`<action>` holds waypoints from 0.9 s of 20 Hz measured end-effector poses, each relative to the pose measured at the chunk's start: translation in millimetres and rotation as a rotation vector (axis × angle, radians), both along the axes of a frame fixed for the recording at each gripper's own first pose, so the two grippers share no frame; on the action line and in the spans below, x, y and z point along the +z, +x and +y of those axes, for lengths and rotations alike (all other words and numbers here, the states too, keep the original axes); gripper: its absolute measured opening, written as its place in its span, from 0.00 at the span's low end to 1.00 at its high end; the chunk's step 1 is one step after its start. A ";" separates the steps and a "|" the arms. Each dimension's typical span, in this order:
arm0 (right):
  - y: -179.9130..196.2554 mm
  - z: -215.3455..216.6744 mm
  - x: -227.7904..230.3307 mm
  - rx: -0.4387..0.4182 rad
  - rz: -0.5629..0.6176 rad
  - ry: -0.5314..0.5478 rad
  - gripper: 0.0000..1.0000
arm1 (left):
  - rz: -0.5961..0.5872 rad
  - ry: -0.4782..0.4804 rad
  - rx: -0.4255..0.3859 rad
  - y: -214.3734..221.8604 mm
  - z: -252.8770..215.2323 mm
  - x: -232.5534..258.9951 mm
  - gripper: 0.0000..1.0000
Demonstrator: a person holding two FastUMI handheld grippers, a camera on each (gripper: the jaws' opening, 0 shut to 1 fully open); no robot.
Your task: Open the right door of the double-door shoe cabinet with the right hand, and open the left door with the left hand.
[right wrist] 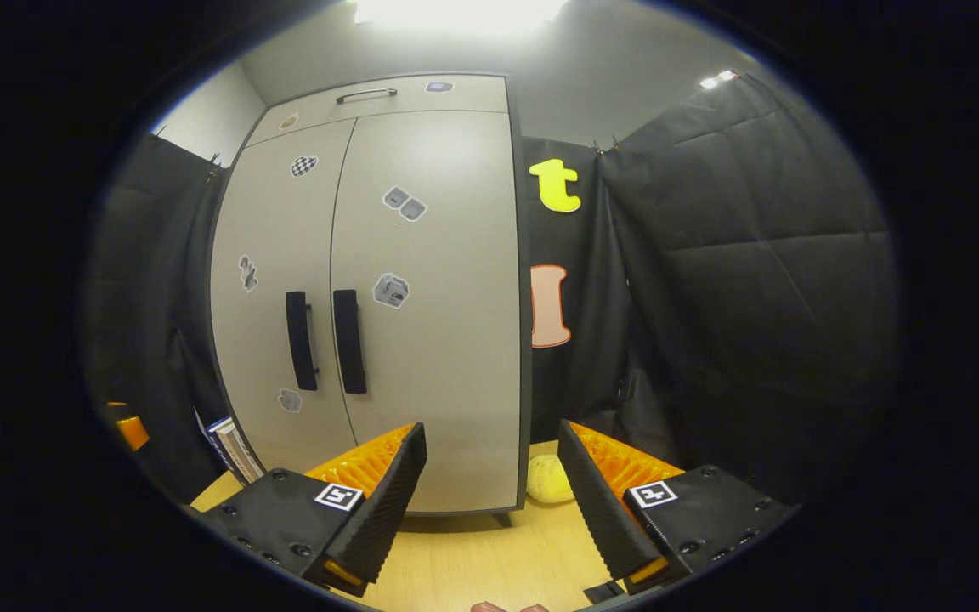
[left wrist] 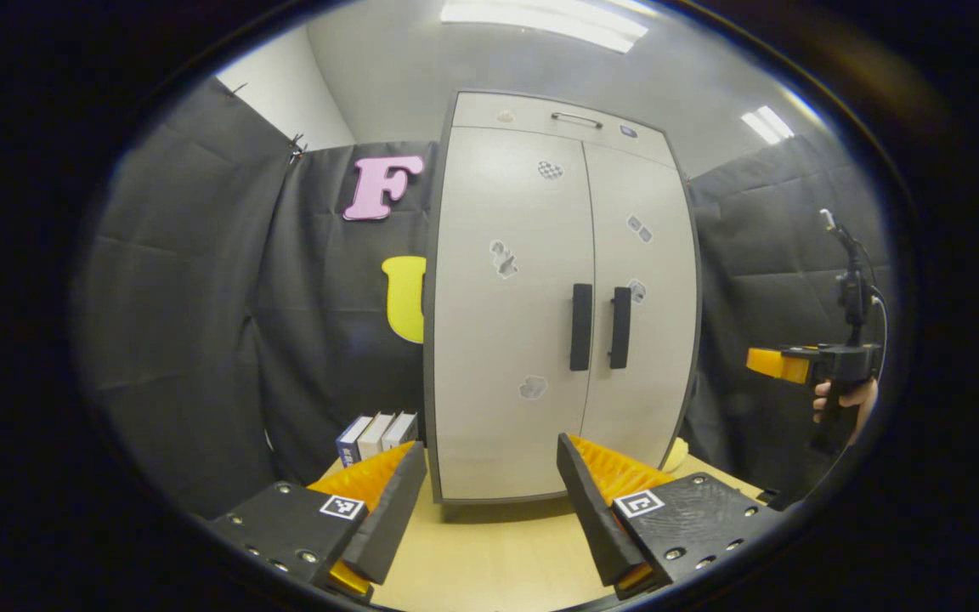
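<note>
Both doors shut: shoe cabinet [right wrist: 370, 297] stands on the worktop [right wrist: 472, 552] ahead, right tongs [right wrist: 491, 476] wide and empty, the upright right handle [right wrist: 350, 341] up-left of them; left tongs [left wrist: 491, 501] wide too, left handle [left wrist: 580, 327] up-right.

Both the left gripper [left wrist: 491, 476] and the right gripper [right wrist: 492, 463] are spread wide (nothing between their fingers), well apart.
</note>
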State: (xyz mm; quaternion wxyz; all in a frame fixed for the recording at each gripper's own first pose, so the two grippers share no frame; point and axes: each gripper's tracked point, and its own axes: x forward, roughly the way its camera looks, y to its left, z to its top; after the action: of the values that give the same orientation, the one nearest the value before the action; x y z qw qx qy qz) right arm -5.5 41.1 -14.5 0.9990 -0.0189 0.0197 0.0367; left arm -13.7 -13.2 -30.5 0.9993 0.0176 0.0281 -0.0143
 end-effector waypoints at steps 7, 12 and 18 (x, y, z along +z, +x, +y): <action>17.0 28.5 19.3 0.064 0.006 0.028 0.98 | 0.007 0.010 -0.007 -7.4 1.4 -11.4 0.91; 36.4 50.8 38.8 0.100 -0.010 0.012 0.98 | 0.023 -0.009 0.016 -15.7 9.6 -22.1 0.91; 58.4 96.7 49.0 0.170 -0.008 0.023 0.98 | 0.037 -0.034 0.043 -25.0 23.3 -27.3 0.91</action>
State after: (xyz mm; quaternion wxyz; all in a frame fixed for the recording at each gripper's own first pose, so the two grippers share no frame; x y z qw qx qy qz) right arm 52.9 137.8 34.5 0.9925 -0.0089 0.0138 0.1213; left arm -38.7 10.2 -57.8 0.9989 -0.0002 0.0465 0.0064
